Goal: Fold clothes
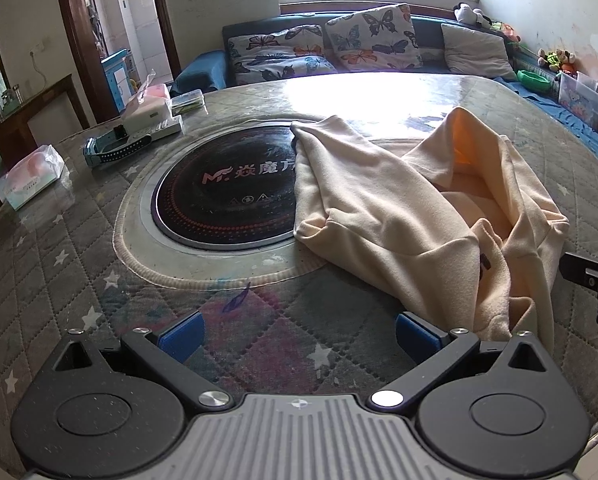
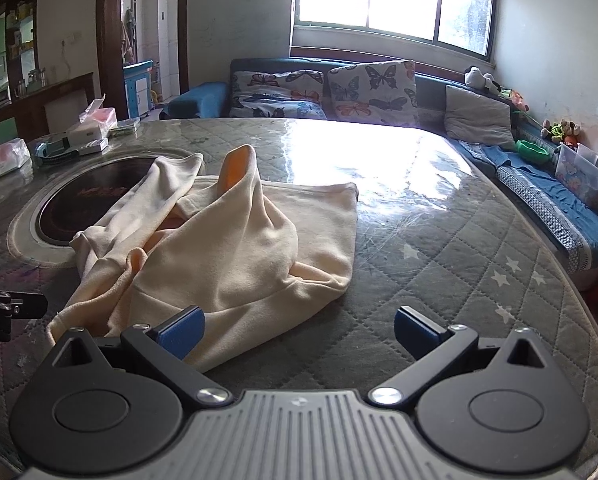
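The cream garment (image 1: 399, 216) lies crumpled in a heap on the desk (image 1: 79, 280), right of centre in the left view and left of centre in the right view, one end draped over the rim of the round black cooktop (image 1: 219, 196) set into the surface. It looks soft, light and floppy, a fleecy knit that should slump and drag rather than hold shape, so the thick hem band nearest the lower edge of the frame (image 2: 259, 300) looks like the best place to pinch. The left hand-held gripper (image 1: 297, 334) hangs over bare quilted cover, fingers spread wide, nothing between them. The right hand-held gripper (image 2: 297, 334) is spread too, its left pad (image 2: 181, 334) just over the cloth's near edge. Upper left, tissue packs (image 1: 31, 176), a white box (image 1: 151, 120) and a watch strap (image 1: 115, 150) sit well apart, likely no obstacle; the cooktop's rim might snag the fabric.
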### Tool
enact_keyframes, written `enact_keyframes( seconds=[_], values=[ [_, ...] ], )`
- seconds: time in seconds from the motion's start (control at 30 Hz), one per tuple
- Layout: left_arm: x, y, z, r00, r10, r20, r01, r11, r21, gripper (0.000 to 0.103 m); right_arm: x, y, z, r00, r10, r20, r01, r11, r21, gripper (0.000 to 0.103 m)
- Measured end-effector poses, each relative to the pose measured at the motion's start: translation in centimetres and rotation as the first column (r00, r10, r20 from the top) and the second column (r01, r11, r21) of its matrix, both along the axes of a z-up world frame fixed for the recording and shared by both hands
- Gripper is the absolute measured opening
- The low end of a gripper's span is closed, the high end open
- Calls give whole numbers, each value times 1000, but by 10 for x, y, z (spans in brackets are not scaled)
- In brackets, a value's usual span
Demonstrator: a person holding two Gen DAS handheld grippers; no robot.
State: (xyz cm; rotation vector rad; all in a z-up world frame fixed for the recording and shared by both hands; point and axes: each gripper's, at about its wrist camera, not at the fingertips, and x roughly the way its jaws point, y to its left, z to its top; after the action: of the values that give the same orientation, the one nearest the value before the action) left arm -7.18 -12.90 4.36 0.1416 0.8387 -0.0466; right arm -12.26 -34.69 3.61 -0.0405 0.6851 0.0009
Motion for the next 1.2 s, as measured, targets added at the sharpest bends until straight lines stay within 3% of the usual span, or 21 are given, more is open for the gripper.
enact_keyframes(
  seconds=[0.63,0.87,1.2],
  values=[
    [15,-1,9,1000,-12,25,12,1000,0,103,32,-1,12,999,44,11,-44,999,22,90],
    [26,4,7,1000,-10,20,10,1000,-6,103,77,6,28,995,88,36,-88,996,-7,78],
    [43,9,6,1000,-9,25,9,1000,-12,103,149,17,20,989,138,-58,-139,990,-25,50]
  ],
)
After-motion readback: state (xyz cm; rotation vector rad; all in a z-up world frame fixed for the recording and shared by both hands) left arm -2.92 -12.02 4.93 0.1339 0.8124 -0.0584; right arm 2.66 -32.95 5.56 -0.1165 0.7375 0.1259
